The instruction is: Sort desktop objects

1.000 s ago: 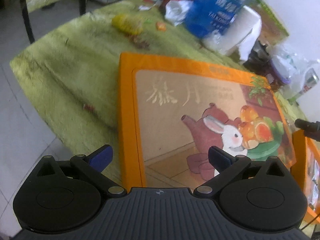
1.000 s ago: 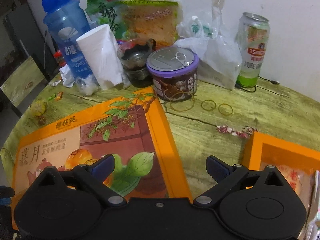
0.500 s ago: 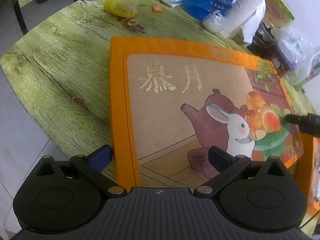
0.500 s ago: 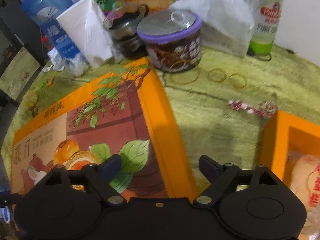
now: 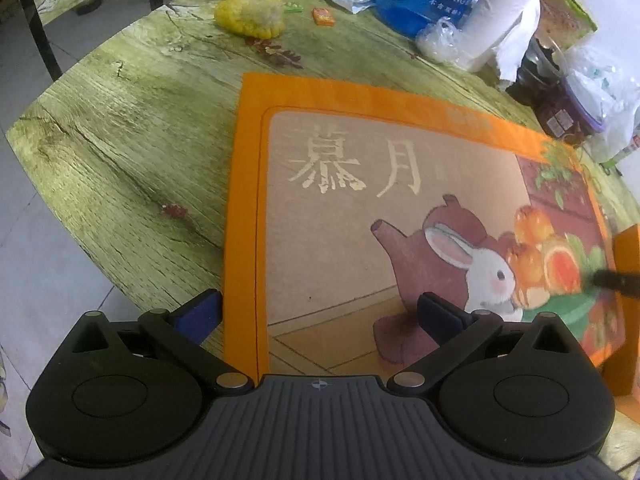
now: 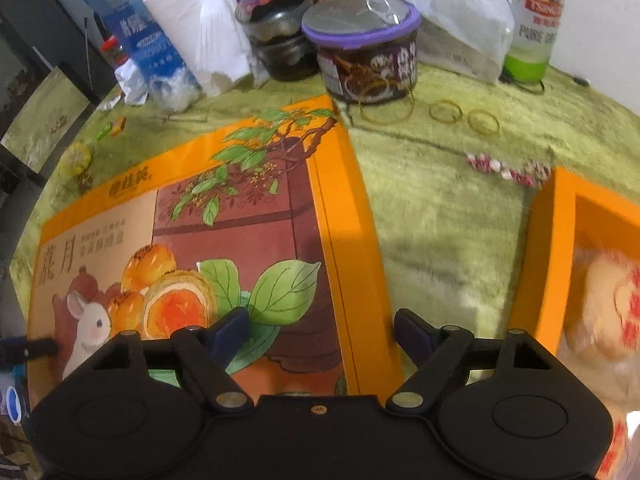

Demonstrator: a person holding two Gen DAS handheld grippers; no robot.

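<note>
An orange box lid (image 5: 400,208) with a rabbit and teapot picture lies flat on the green table; it also shows in the right wrist view (image 6: 224,240). My left gripper (image 5: 318,312) is open and straddles the lid's near left edge. My right gripper (image 6: 322,330) is open and straddles the lid's right edge. The open orange box base (image 6: 560,248) holding wrapped pastries (image 6: 612,304) sits to the right.
At the table's back stand a blue bottle (image 6: 132,32), a paper roll (image 6: 200,28), a purple-lidded can (image 6: 368,48), a dark jar (image 6: 280,40), a plastic bag (image 6: 452,24) and a green drink can (image 6: 536,28). Rubber bands (image 6: 446,112) and a corn cob (image 5: 250,20) lie loose.
Both grippers have come lower and closer over the orange lid, each now spanning one of its edges. The jaws stayed open.
</note>
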